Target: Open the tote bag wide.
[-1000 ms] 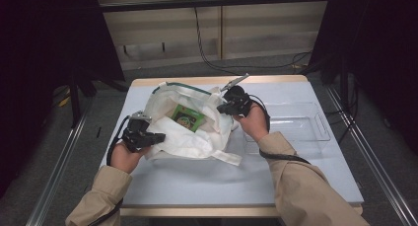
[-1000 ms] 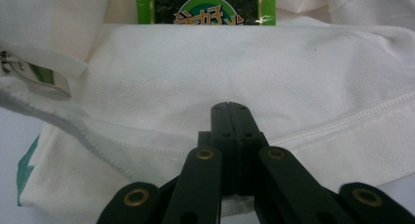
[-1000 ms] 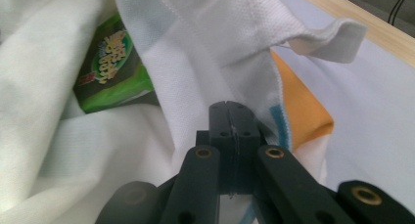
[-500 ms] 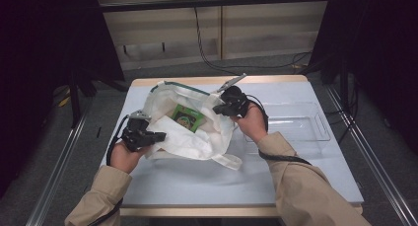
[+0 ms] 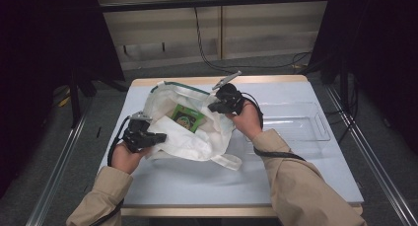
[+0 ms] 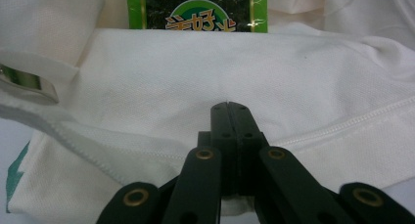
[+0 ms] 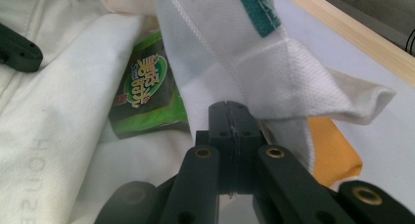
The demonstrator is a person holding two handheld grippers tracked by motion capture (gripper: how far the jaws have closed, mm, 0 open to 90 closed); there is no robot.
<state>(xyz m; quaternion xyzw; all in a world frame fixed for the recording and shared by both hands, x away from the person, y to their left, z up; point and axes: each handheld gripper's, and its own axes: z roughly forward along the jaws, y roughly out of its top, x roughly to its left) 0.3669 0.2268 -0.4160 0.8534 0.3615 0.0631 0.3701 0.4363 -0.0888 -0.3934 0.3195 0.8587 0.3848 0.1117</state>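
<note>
- White cloth bag (image 5: 190,132): in the high view it lies open on the pale bench (image 5: 197,181), left of centre, with a green packet (image 5: 188,117) resting in its mouth. The left tool (image 5: 156,136) clenches the bag's near-left edge and the right tool (image 5: 213,107) clenches its far-right rim, spreading the opening between them.
- Left gripper view: the black jaws meet tightly on a fold of the white cloth bag (image 6: 244,72); the green packet (image 6: 197,10) sits just beyond that fold.
- Right gripper view: the jaws are pressed together on the bag's stitched rim (image 7: 230,72), near a teal trim (image 7: 257,11). The green packet (image 7: 147,94) lies down inside, and something orange (image 7: 333,150) shows under the cloth.
- Progress, as I judge it: the packet looks already in the bag, or about to come out; I cannot tell which. The mouth is held wide.
- Surroundings: a clear plastic tray (image 5: 296,122) sits empty at the bench's right; dark curtains and cables (image 5: 207,43) stand behind.
</note>
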